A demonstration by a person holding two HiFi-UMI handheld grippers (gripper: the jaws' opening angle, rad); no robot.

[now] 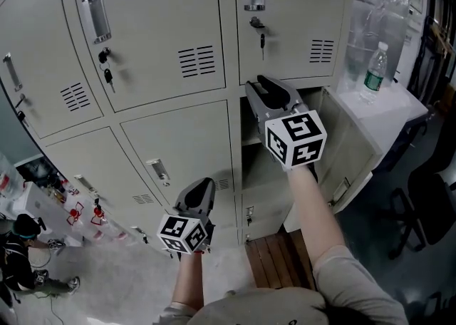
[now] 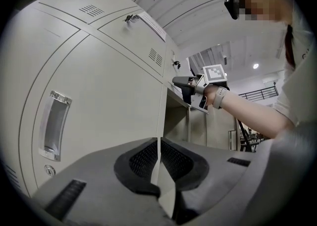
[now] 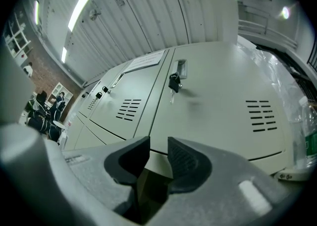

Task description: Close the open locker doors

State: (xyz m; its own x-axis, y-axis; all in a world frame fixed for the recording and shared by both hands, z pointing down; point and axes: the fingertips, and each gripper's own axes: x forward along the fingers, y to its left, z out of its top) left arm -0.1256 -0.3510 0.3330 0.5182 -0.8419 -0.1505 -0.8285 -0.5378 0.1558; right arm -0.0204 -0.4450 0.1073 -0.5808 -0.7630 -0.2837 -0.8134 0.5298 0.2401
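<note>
While left gripper [image 1: 205, 185] hangs low beside closed middle door [image 1: 178, 149], jaws clenched on nothing, likely parked clear of work, right gripper [image 1: 258, 83] sits at top edge of open compartment [image 1: 250, 125], jaws parted, empty. Open locker door [image 1: 353, 152] swung far right, near white cabinet [image 1: 388, 106] carrying bottle [image 1: 375, 70]. Judgement: right gripper placed to reach across, push door shut.

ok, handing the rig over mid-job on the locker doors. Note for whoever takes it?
Left hand-held gripper: shut, empty, in front of a closed lower door.
Right hand-held gripper: open, empty, by the top of the open compartment, not on its door.
Open door: swung out to the right.
Done: other doors in view look shut.
Left: push that door closed.
</note>
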